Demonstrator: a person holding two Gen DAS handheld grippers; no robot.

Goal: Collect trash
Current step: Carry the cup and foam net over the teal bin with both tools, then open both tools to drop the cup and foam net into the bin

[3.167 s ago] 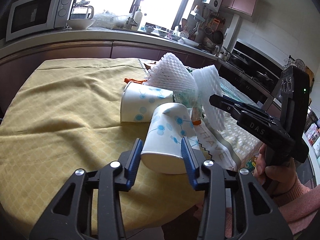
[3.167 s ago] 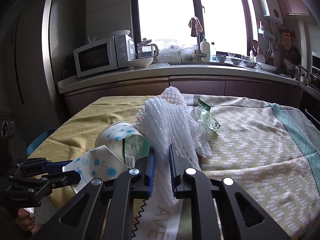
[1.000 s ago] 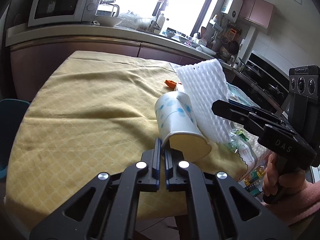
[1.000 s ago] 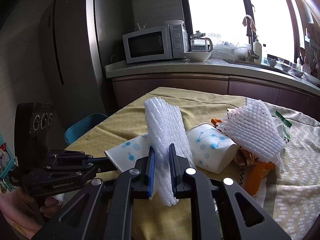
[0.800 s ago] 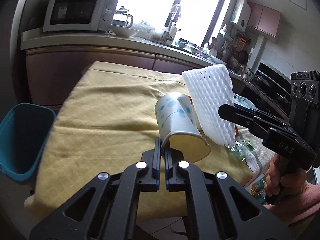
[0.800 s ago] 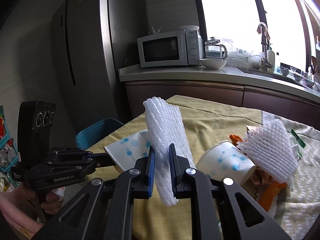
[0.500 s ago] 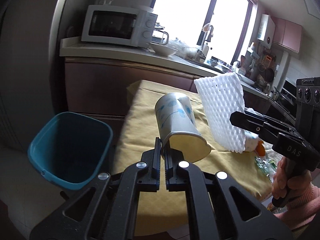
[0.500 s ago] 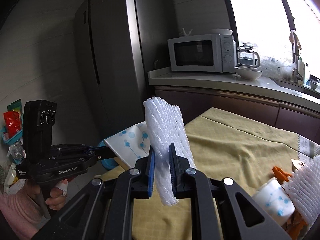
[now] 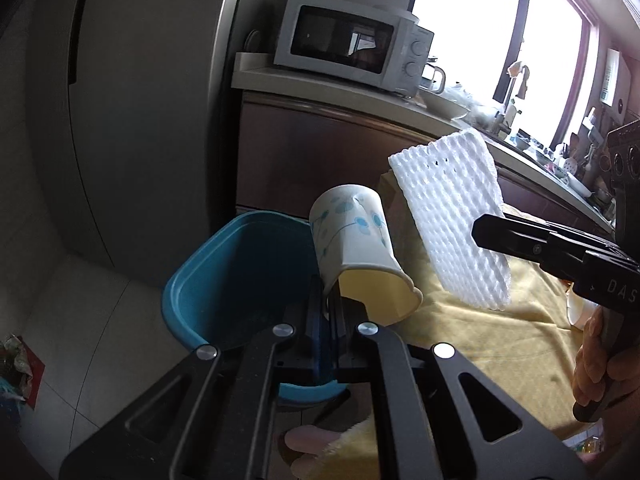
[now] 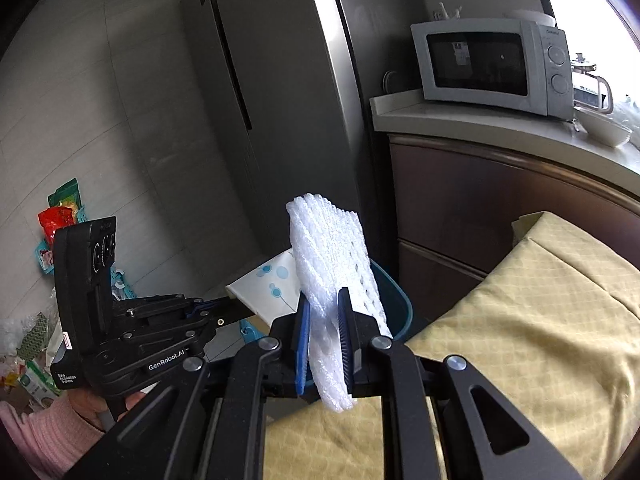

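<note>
1. The left gripper (image 9: 329,312) is clamped on the rim of a paper cup (image 9: 352,236), white with blue dots. The jaws pinch the cup wall right at the mouth, so the cup sticks out ahead of the fingers, base pointing away and up, open end facing the camera.
2. That cup hangs over the near edge of the teal bin (image 9: 236,276), which sits on the floor between the fridge (image 9: 120,100) and the table with the yellow cloth (image 9: 500,344).
3. The right gripper (image 10: 324,344) is squeezed onto a white foam net sleeve (image 10: 332,276). The sleeve stands up between the blue pads and pokes out above and below them.
4. From the right wrist view, the sleeve covers most of the bin (image 10: 394,304); only a curved bit of rim shows to its right. The cup (image 10: 268,284) peeks out behind the sleeve, half hidden.
5. Can't see the bin's bottom from either view. Packets on the floor at far left (image 10: 36,360) are too blurry to identify.
</note>
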